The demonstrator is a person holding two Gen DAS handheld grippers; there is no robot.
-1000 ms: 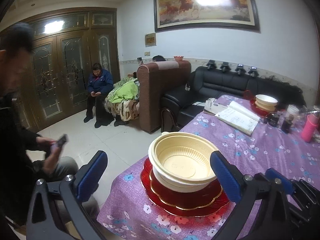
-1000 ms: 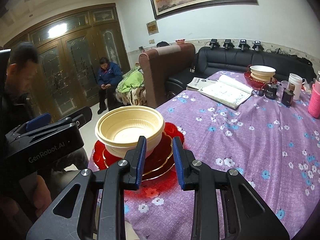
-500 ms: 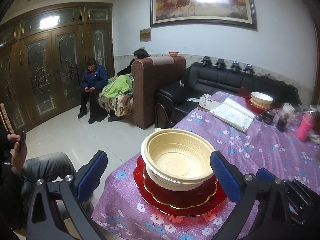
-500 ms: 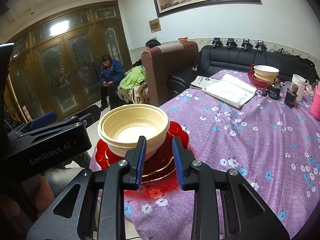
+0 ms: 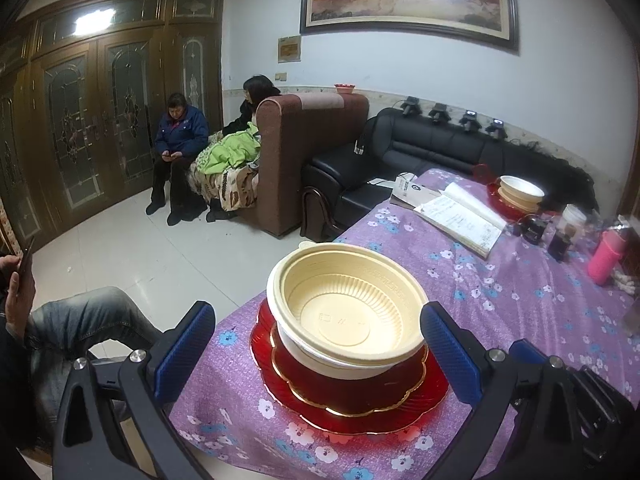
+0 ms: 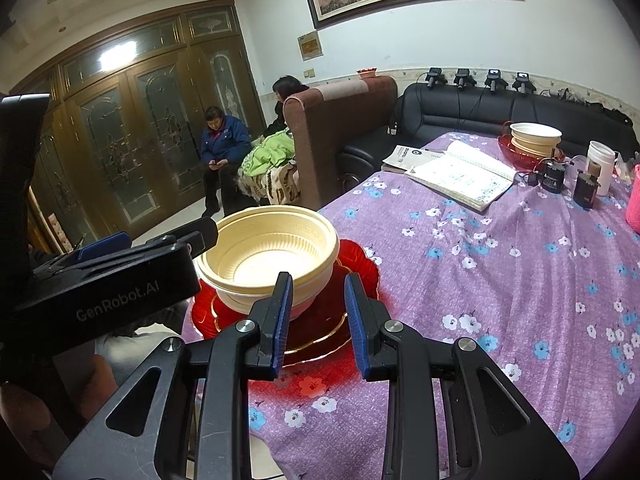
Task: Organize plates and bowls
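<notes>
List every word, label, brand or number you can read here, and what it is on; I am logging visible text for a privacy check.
"GenRobot.AI": white lettering on the black body of the left gripper, seen from the right wrist view.
Open white-paged notebook: handwriting too small to read.
White printed booklet with a round dark logo: print too small to read.
Small framed notice on the white wall: blurred.
Cream ribbed plastic bowl: embossed rim lettering illegible.

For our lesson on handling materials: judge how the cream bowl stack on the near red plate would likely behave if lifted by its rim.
The cream bowl stack looks like thin ribbed plastic, so probably light, and its rim may flex when squeezed. The bowls sit nested, so the top one might lift off alone. The stack rests loose on the glossy red plate, so a push would likely slide it.
</notes>
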